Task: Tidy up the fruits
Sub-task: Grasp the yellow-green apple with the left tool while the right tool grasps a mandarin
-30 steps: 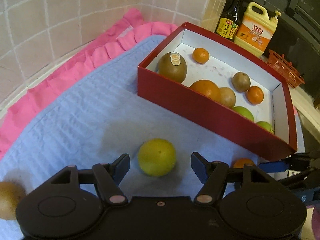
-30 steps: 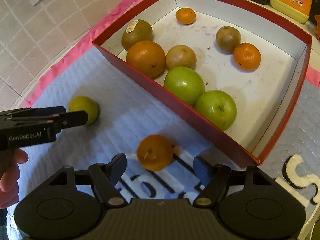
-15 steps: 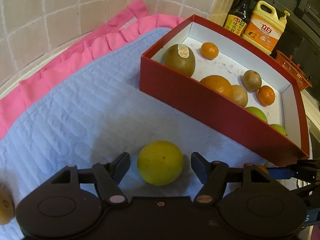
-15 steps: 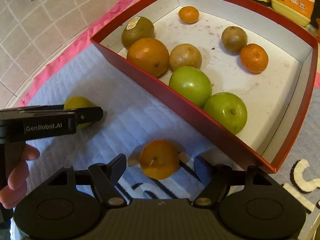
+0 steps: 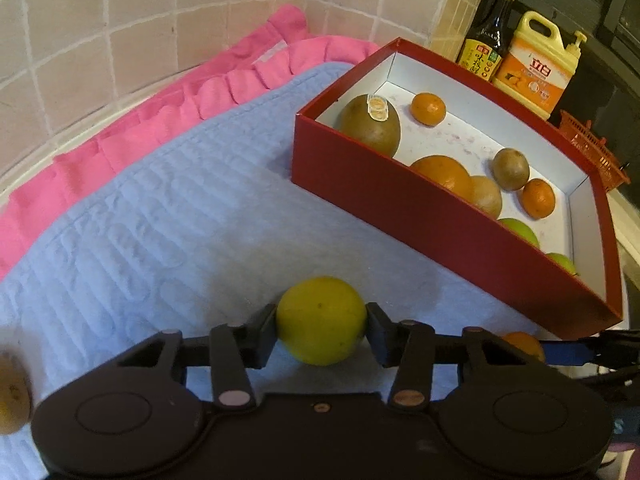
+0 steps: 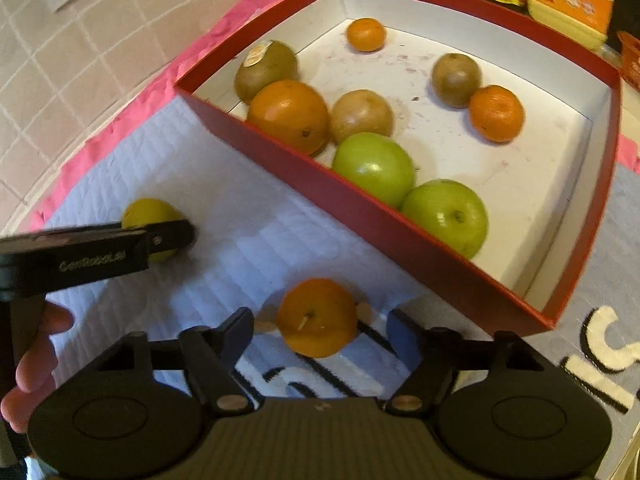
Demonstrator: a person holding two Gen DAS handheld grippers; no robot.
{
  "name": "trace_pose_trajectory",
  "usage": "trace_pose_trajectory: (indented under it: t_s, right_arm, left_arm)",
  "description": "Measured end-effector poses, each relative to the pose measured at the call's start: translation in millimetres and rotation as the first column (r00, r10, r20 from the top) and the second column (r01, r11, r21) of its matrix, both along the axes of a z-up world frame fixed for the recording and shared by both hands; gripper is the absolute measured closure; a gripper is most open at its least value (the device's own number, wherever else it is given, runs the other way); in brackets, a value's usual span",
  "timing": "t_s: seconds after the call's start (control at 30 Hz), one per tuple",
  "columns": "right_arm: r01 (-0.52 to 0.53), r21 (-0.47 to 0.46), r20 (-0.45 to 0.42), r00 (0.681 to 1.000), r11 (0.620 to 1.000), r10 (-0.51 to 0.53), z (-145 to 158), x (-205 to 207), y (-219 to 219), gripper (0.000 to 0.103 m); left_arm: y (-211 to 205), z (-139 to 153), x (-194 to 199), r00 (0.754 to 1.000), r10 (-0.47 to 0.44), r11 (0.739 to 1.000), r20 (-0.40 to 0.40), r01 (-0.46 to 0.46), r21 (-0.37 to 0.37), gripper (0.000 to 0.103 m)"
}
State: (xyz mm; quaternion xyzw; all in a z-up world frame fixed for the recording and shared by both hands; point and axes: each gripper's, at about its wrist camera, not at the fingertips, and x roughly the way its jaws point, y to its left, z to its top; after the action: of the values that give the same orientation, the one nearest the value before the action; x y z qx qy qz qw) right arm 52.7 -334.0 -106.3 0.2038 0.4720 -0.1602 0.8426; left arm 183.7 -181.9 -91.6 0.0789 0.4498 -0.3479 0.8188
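My left gripper (image 5: 321,326) is shut on a yellow-green citrus fruit (image 5: 321,320) that rests on the blue quilted mat (image 5: 160,208); the same fruit shows in the right wrist view (image 6: 149,212). My right gripper (image 6: 320,330) is open around a small orange (image 6: 317,317) on the mat, with gaps on both sides. A red box (image 5: 420,212) with a white inside holds several fruits: oranges, brown fruits and green apples (image 6: 446,216). The box also shows in the right wrist view (image 6: 400,236), just beyond the orange.
A brown fruit (image 5: 12,394) lies at the mat's left edge. A pink cloth (image 5: 200,92) lies under the mat against the tiled wall. A dark sauce bottle (image 5: 486,36), a yellow detergent jug (image 5: 536,68) and a small red basket (image 5: 592,152) stand behind the box.
My left gripper moved forward around the yellow-green fruit and closed on it. My right gripper moved closer to the small orange and stays open.
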Motion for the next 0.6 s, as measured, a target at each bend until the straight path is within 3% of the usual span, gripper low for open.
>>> trace_pose_trajectory:
  t_s: [0.1, 0.17, 0.6]
  right_arm:
    - [-0.012, -0.003, -0.006, 1.0, 1.0, 0.012, 3, -3, -2, 0.048]
    - [-0.028, -0.004, -0.008, 1.0, 1.0, 0.028, 5, -5, 0, 0.061]
    - [-0.184, 0.155, 0.05, 0.983, 0.971, 0.178, 27, -31, 7, 0.062]
  left_arm:
    - [0, 2, -4, 1.0, 0.021, 1.0, 0.013, -0.022, 0.02, 0.048]
    - [1, 4, -7, 0.999, 0.031, 0.999, 0.013, -0.031, 0.028, 0.048]
    - [3, 44, -33, 0.992, 0.065, 0.996, 0.104, -0.071, 0.052, 0.048]
